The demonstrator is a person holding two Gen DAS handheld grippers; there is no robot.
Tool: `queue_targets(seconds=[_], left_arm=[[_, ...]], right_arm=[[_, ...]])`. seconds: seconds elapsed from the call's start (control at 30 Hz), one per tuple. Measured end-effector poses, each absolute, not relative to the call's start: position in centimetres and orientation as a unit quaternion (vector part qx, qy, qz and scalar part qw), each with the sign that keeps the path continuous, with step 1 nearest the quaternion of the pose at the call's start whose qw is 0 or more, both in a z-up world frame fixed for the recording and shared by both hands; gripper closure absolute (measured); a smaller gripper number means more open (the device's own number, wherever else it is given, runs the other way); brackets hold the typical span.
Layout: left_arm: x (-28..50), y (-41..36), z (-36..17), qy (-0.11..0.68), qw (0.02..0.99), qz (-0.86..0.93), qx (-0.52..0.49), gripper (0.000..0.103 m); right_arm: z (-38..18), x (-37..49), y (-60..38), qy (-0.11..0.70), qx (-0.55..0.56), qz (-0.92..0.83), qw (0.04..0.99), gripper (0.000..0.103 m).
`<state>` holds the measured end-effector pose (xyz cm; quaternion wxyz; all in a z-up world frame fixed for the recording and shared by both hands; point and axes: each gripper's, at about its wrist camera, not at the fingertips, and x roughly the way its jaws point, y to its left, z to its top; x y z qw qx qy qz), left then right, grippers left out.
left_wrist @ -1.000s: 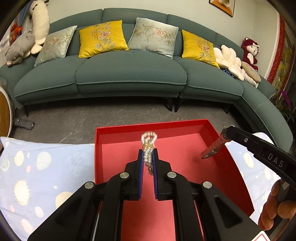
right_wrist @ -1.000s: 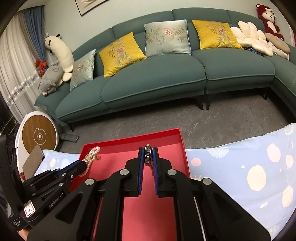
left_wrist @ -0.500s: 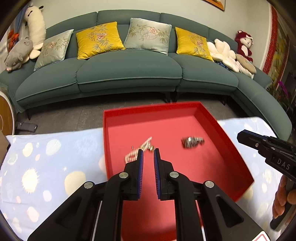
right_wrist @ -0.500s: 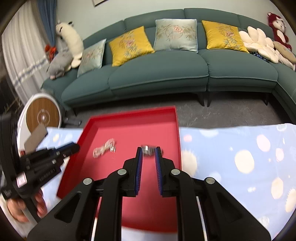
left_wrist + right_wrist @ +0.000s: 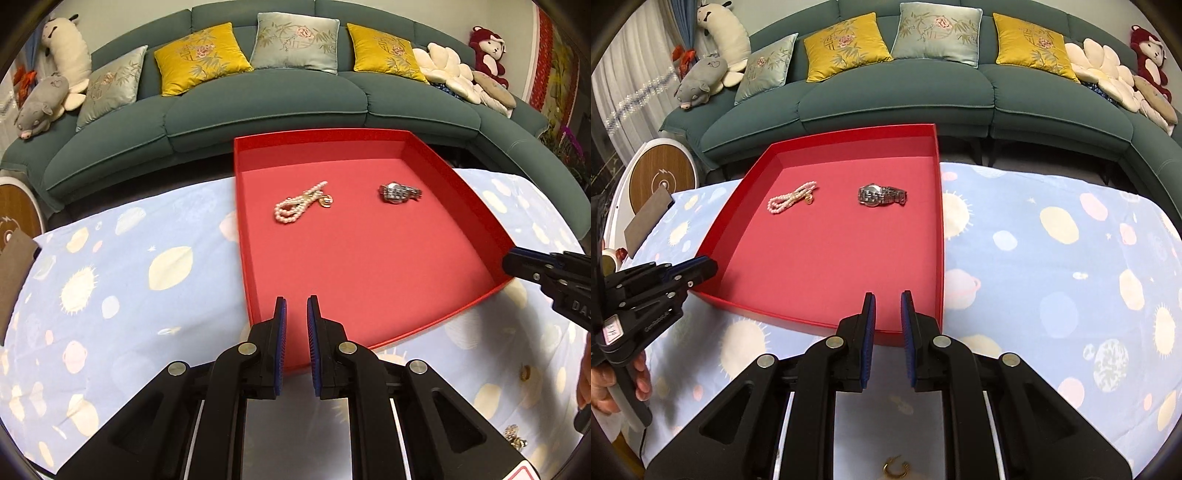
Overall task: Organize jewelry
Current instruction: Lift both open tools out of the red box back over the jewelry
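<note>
teal sofa [image 5: 266, 107] behind, yellow cushions [image 5: 201, 55] along its back, plush toys [image 5: 701, 79] at both ends, planet-print cloth [image 5: 1052, 251] over the table

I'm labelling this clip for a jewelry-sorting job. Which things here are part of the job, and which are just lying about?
Part of the job:
red tray
pearl necklace, in the tray
silver watch, in the tray
gold earring, on the cloth outside the tray

Just lying about:
sofa
yellow cushions
stuffed toys
patterned tablecloth

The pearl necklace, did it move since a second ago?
Yes. The pearl necklace was pinched in the left gripper above the red tray; now it lies on the tray floor, left of the watch.
</note>
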<state>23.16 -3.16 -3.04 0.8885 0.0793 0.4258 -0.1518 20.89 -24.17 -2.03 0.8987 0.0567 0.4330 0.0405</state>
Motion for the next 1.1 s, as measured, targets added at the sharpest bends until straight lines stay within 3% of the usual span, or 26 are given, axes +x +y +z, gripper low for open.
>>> queue_targets(seconds=[0.3, 0.47, 0.5, 0.6, 0.67, 0.73, 0.8, 0.97, 1.0, 1.1], left_arm=[[22.9, -2.5, -3.3, 0.423, 0.893, -0.137, 0.064, 0.092], [22.3, -1.2, -1.5, 0.43, 0.892, -0.14, 0.012, 0.091], [21.7, -0.7, -0.9, 0.427, 0.893, -0.139, 0.001, 0.09], [19.0, 0.5, 1.0, 0.41, 0.902, -0.135, -0.018, 0.076], [16.8, 1.0, 2.0, 0.398, 0.909, -0.128, -0.012, 0.065], [14.6, 1.3, 2.9, 0.389, 0.913, -0.125, 0.005, 0.048], [12.4, 1.7, 3.3, 0.383, 0.916, -0.117, 0.013, 0.041], [7.7, 2.7, 2.8, 0.39, 0.914, -0.108, 0.028, 0.041], [6.8, 3.1, 2.4, 0.392, 0.914, -0.105, 0.021, 0.041], [4.6, 4.2, 0.7, 0.411, 0.905, -0.105, -0.019, 0.041]], right_arm=[[-2.0, 19.7, -23.6, 0.423, 0.057, 0.02, 0.904, 0.089], [1.8, 16.9, -24.6, 0.378, 0.073, 0.019, 0.923, 0.088], [2.6, 15.8, -24.7, 0.369, 0.076, 0.019, 0.926, 0.082], [4.4, 12.1, -24.8, 0.347, 0.084, 0.02, 0.934, 0.07], [4.9, 9.4, -24.7, 0.339, 0.091, 0.027, 0.936, 0.068], [4.6, 6.8, -24.3, 0.337, 0.097, 0.026, 0.936, 0.064], [3.8, 4.9, -23.9, 0.343, 0.097, 0.03, 0.934, 0.064], [0.5, 1.3, -22.0, 0.368, 0.081, 0.029, 0.926, 0.06], [-0.3, 0.7, -21.7, 0.372, 0.081, 0.027, 0.924, 0.055], [-2.7, -0.1, -20.7, 0.388, 0.073, 0.019, 0.919, 0.054]])
